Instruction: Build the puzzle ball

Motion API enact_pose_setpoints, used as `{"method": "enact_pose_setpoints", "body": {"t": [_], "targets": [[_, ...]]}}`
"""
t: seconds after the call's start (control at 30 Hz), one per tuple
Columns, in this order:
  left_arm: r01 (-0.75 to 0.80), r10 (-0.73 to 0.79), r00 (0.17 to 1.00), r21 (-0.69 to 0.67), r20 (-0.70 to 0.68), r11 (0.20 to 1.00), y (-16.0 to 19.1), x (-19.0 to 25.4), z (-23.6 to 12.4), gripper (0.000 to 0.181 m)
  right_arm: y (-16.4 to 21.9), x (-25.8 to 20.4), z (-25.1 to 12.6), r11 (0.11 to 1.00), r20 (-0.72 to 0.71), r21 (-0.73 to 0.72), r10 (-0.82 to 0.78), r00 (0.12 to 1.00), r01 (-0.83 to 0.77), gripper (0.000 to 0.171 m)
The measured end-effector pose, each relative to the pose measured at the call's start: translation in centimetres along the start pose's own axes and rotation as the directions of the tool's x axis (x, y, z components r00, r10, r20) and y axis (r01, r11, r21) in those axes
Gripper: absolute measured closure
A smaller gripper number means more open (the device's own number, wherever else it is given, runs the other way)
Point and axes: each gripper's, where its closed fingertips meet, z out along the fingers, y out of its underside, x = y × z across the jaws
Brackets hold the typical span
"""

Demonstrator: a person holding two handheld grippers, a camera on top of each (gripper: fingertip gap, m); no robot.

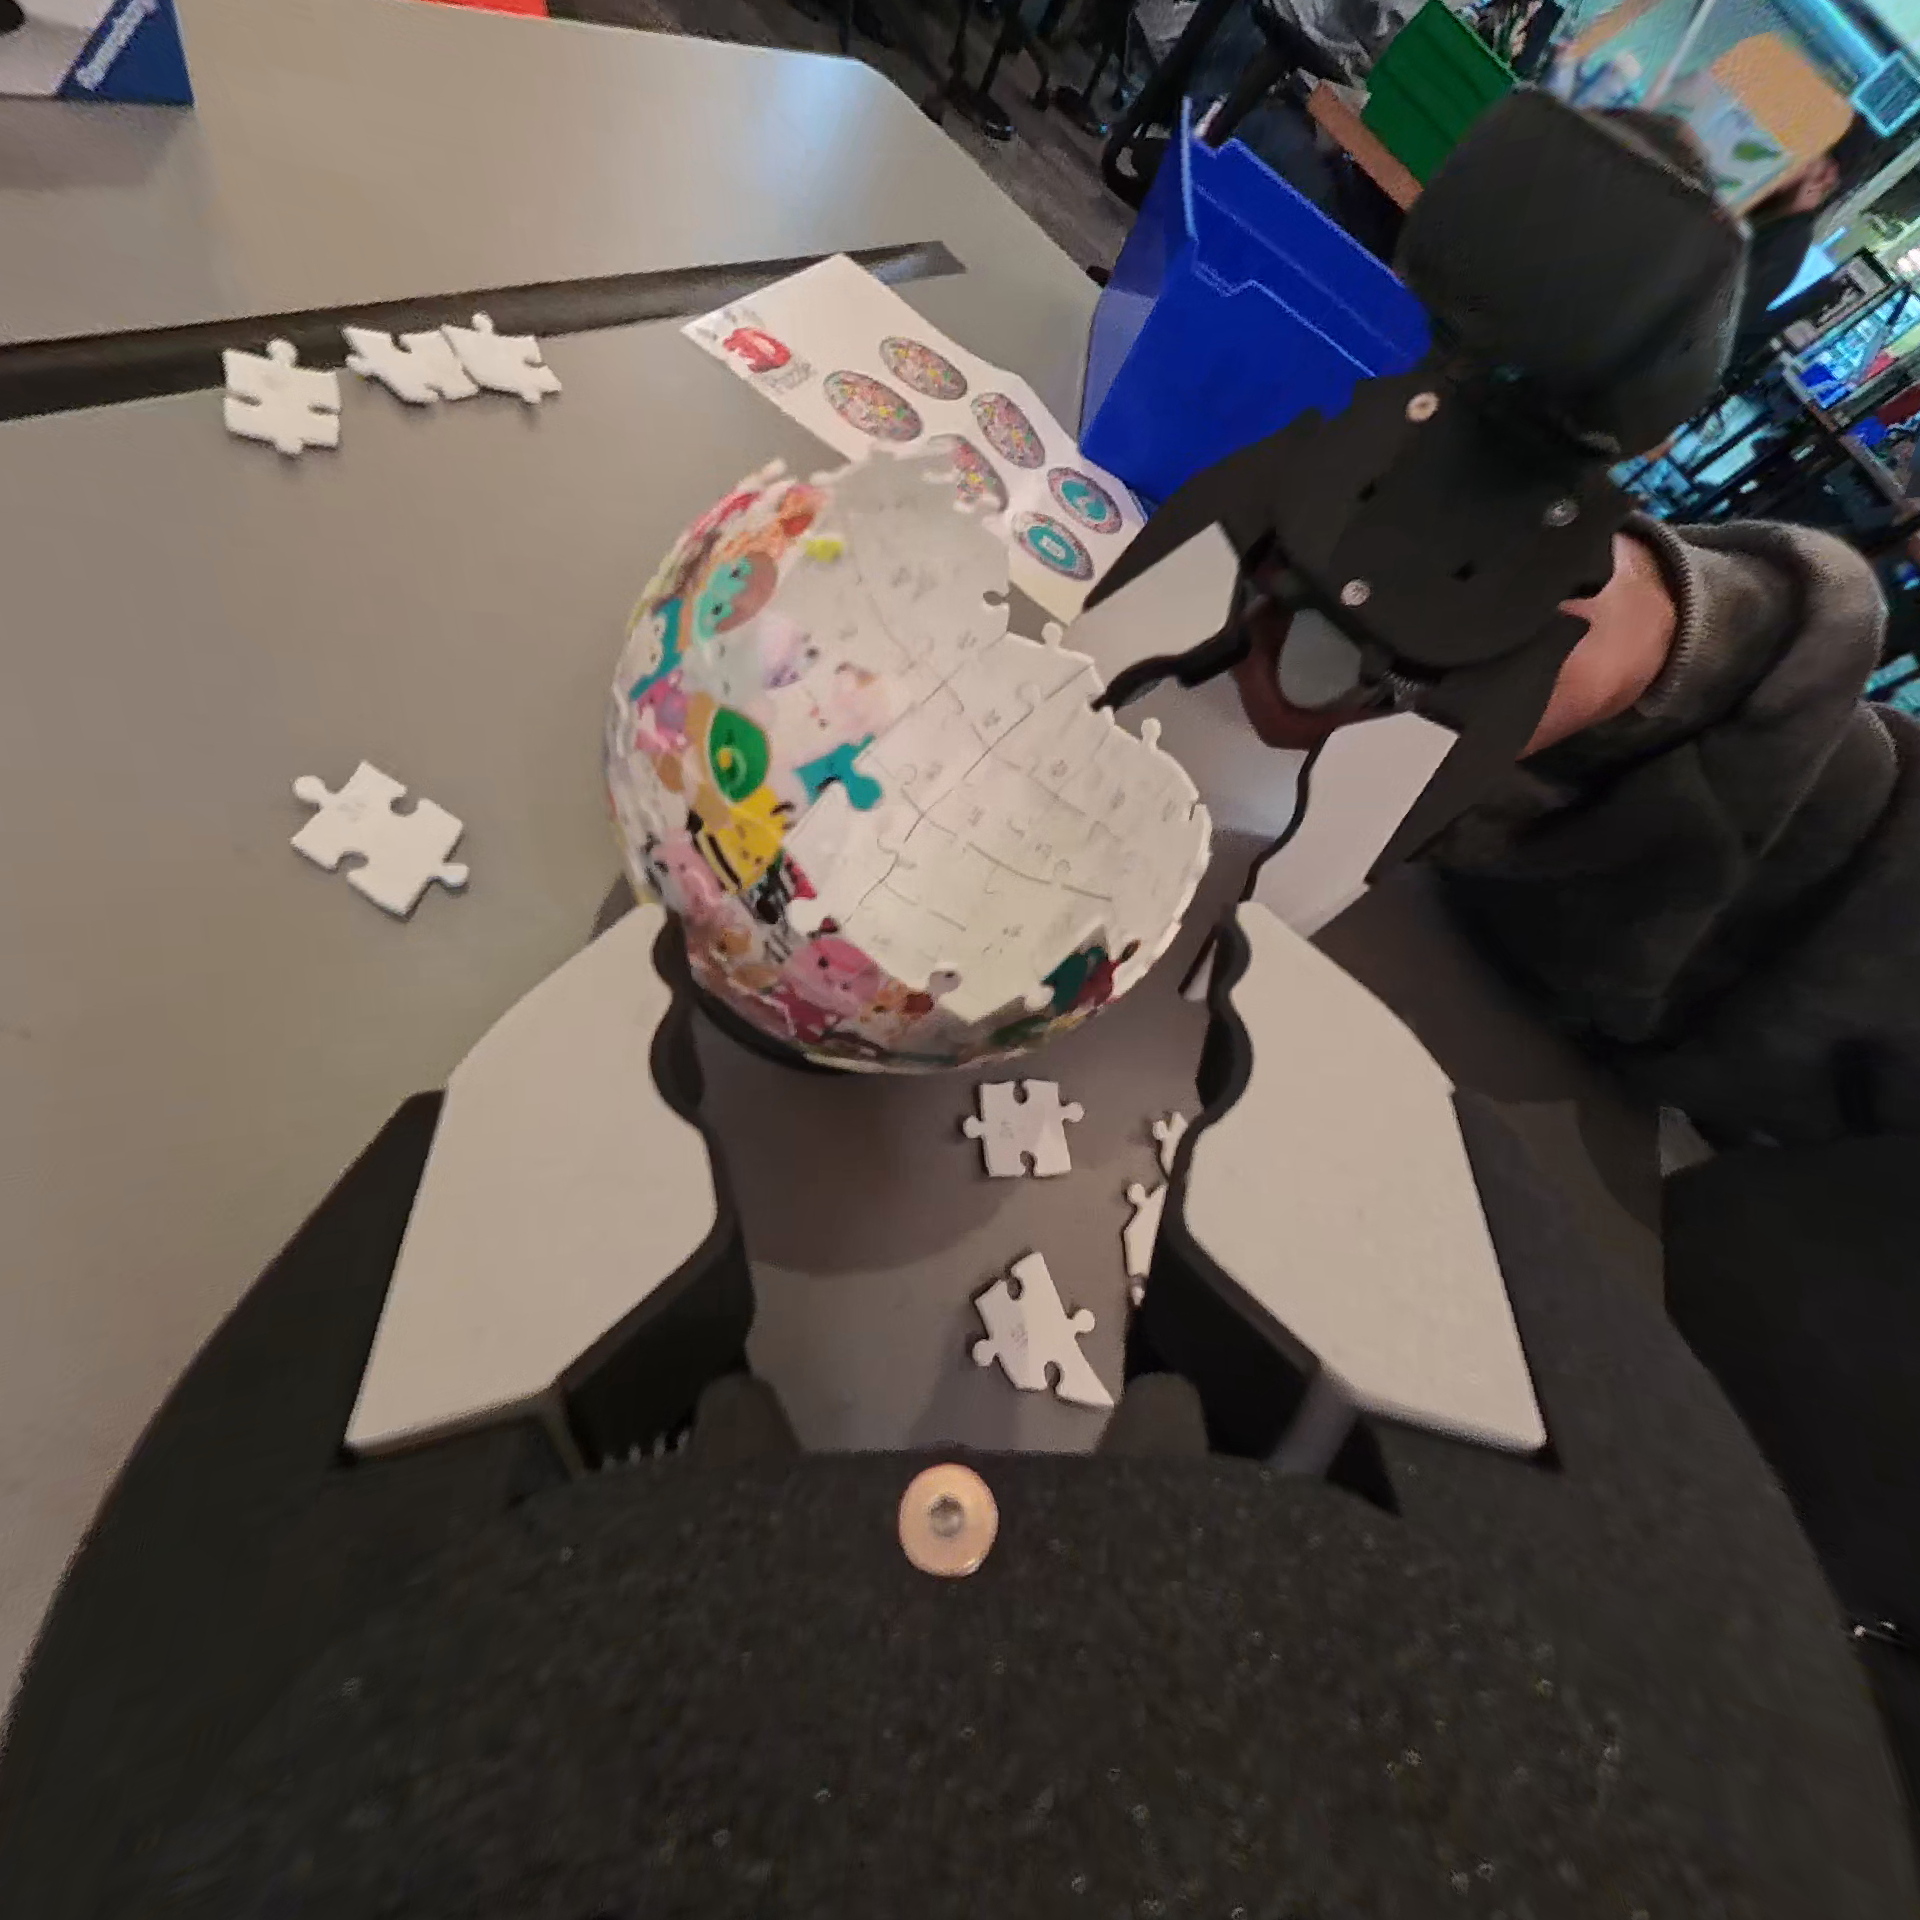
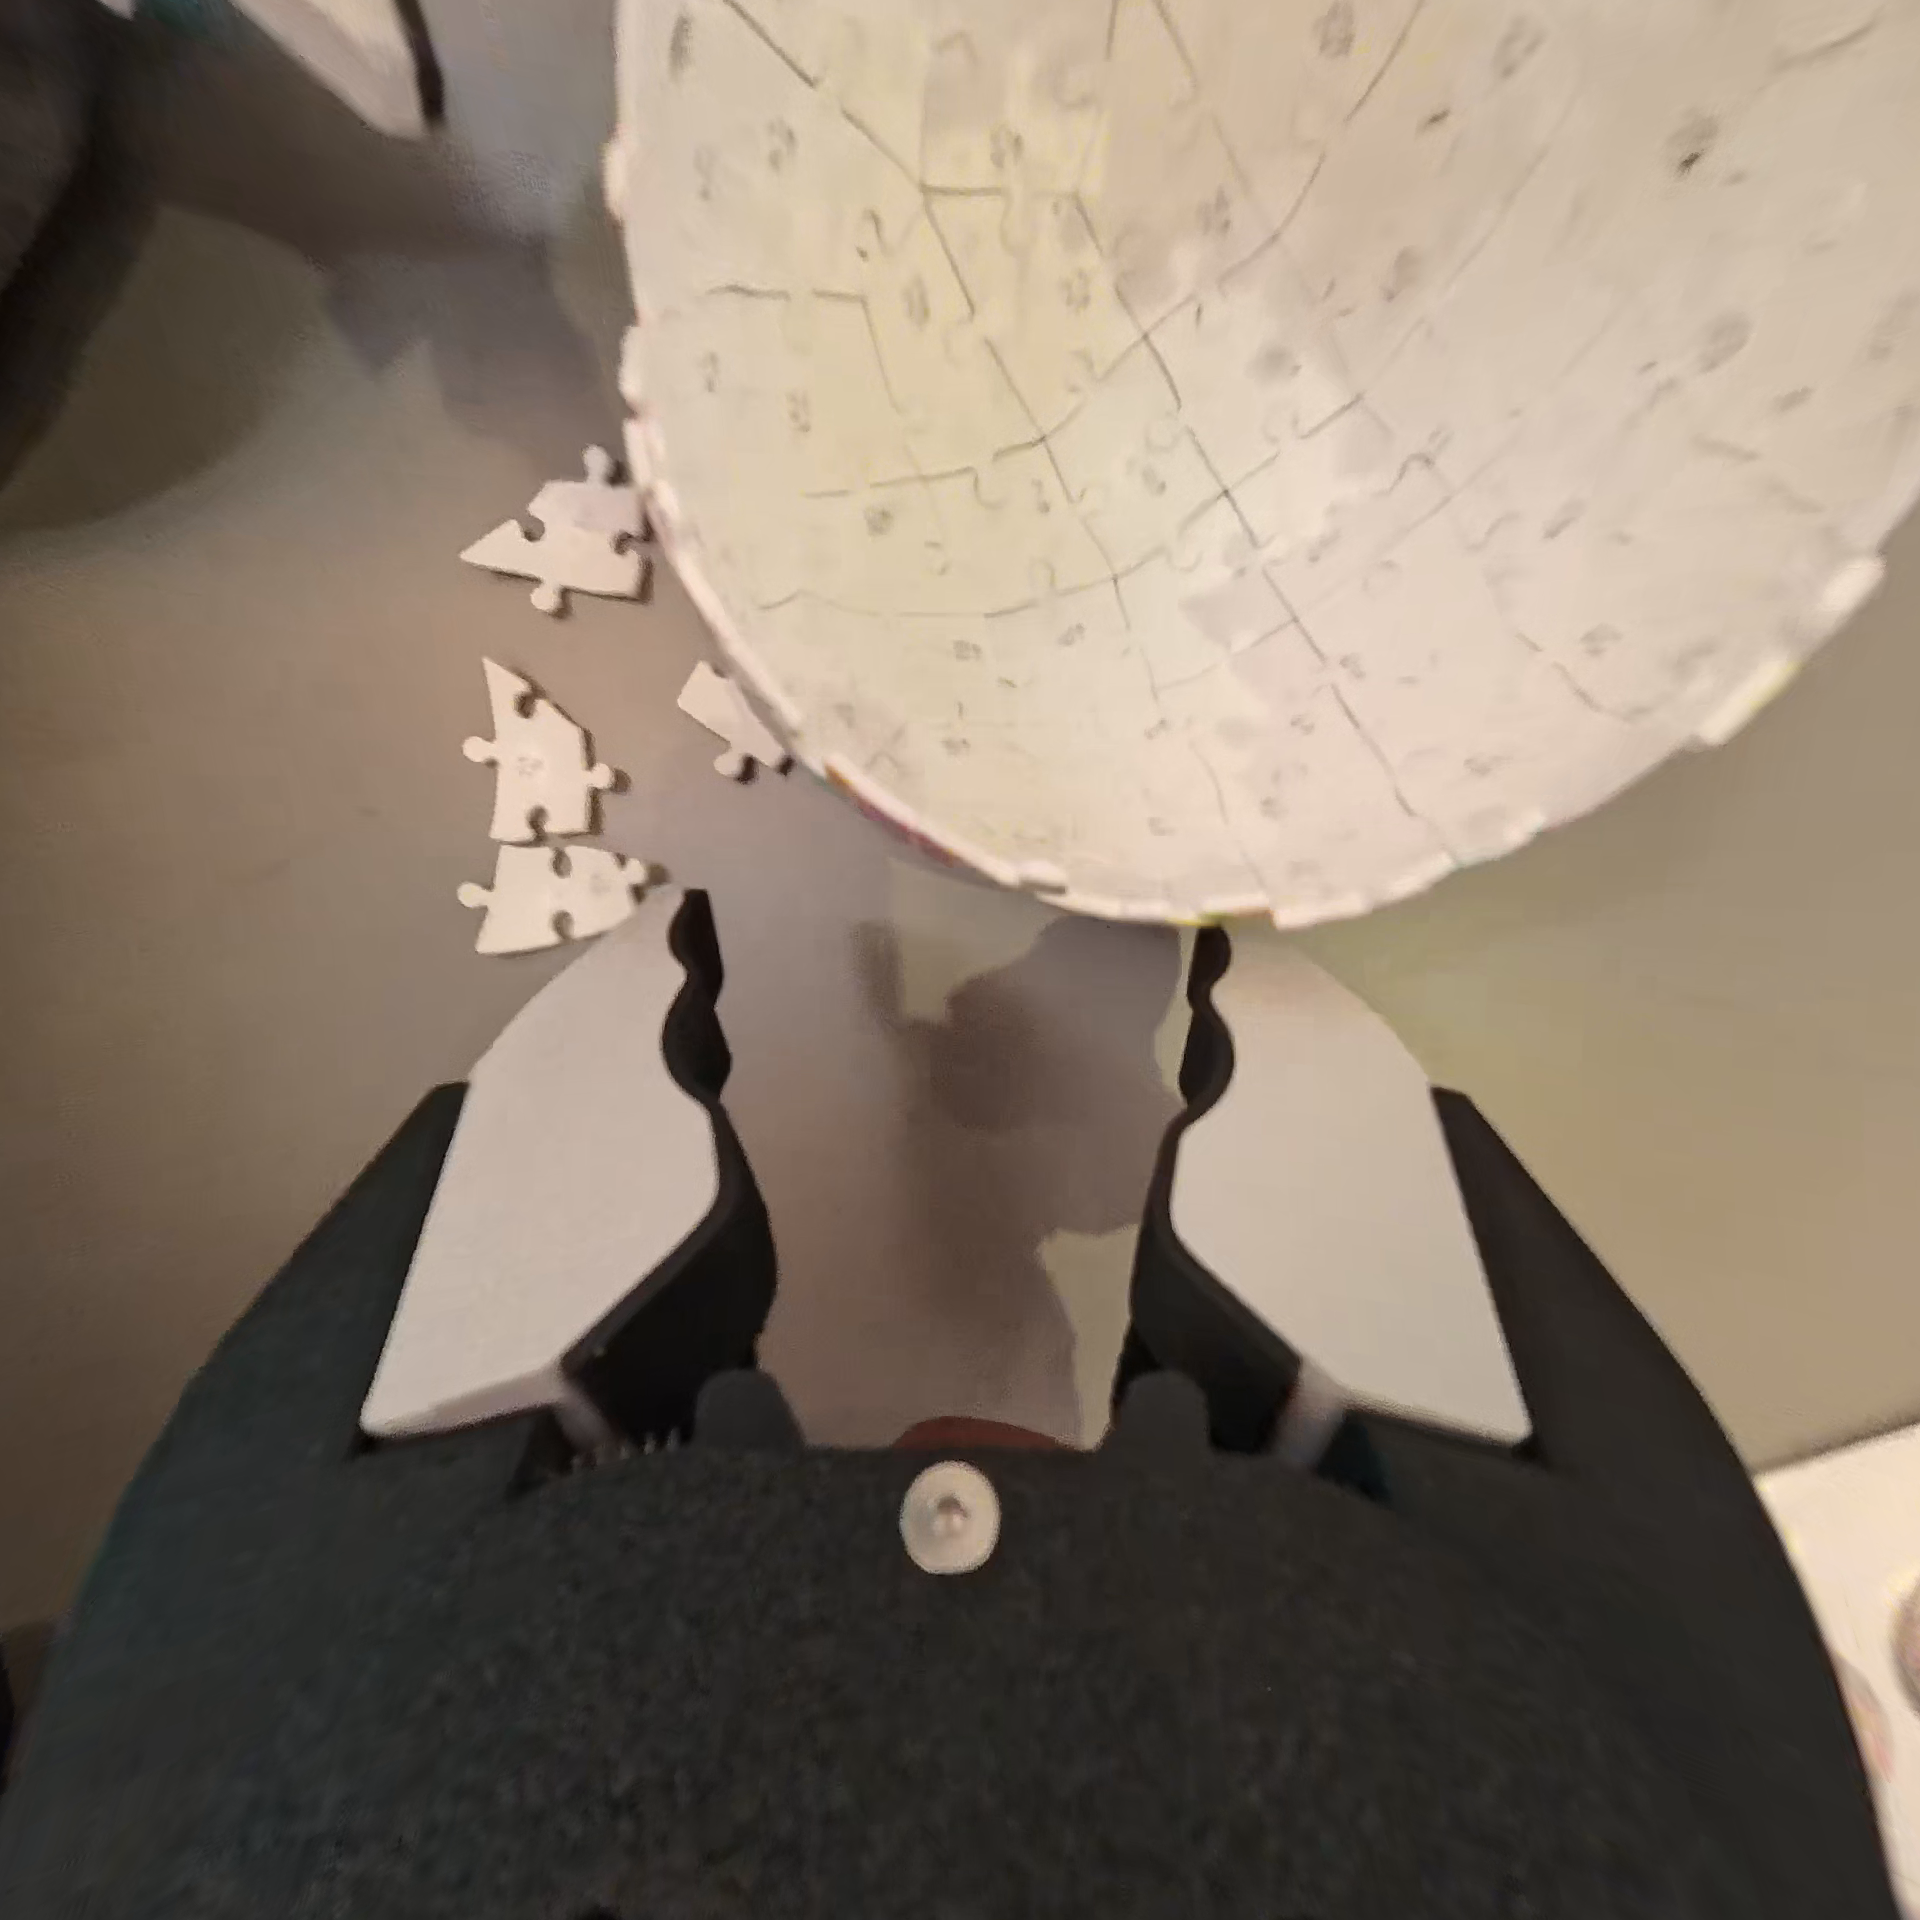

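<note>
Half-built puzzle ball (image 1: 821, 769) stands on grey table (image 1: 208, 675), open side toward right gripper (image 1: 1091, 649). Left gripper (image 1: 940, 956) spread wide, apparently clear of ball. Loose pieces (image 1: 379, 836) scattered around.

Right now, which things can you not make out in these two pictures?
- Puzzle ball, left wrist view: its base sits behind the left claw; what supports it is hidden.
- Same ball, right wrist view: cut by the top and right edges; only the white inside shows, blurred.
- Loose pieces, left wrist view: partly covered by the claw's finger.
- Right claw: open; whether it touches the ball's rim is unclear.
</note>
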Motion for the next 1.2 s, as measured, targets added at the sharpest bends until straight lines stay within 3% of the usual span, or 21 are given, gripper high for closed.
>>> {"method": "enact_pose_setpoints", "body": {"t": [0.13, 0.3, 0.53, 0.63, 0.77, 0.87, 0.93, 1.2], "targets": [[-0.023, 0.023, 1.000, -0.023, 0.012, 0.999, -0.1, 0.0, 0.7, 0.073, -0.7, -1.0, -0.4, 0.999, 0.035, 0.026, 0.026, 0.999, -0.027, 0.084], [-0.001, 0.000, 1.000, -0.112, -0.008, 0.994, 1.4, -0.3, 1.5, 0.071, -1.6, -2.0, -2.8, 0.994, 0.039, 0.098, 0.036, 0.999, -0.040, 0.088], [0.006, -0.006, 0.999, -0.012, -0.037, 1.000, -1.4, -0.7, 0.0, 0.089, 0.4, -1.5, -1.5, 0.995, 0.028, 0.023, 0.094, 0.995, -0.095, 0.086], [-0.004, 0.004, 0.999, 0.009, -0.042, 1.000, -3.0, -1.2, -0.4, 0.110, 0.7, -2.0, 0.4, 0.996, 0.052, -0.022, 0.082, 0.995, -0.081, 0.084], [-0.012, 0.013, 0.999, 0.013, -0.035, 1.000, -5.1, -2.5, -0.5, 0.114, 0.0, -1.9, 1.2, 0.996, 0.039, -0.012, 0.088, 0.995, -0.088, 0.085], [-0.055, 0.056, 0.998, 0.029, -0.018, 0.998, -7.0, -3.3, -0.9, 0.127, -0.5, -1.7, 1.1, 0.994, 0.036, 0.014, 0.110, 0.993, -0.110, 0.088], [-0.077, 0.078, 0.997, 0.005, -0.023, 0.997, -7.5, -3.8, -0.7, 0.138, -0.6, -1.7, 1.0, 0.991, 0.043, 0.020, 0.129, 0.991, -0.130, 0.088], [-0.196, 0.184, 0.980, -0.258, -0.070, 0.946, -5.2, -4.3, 1.6, 0.150, -0.9, -2.5, 0.7, 0.984, 0.077, 0.046, 0.168, 0.983, -0.172, 0.090]]}}
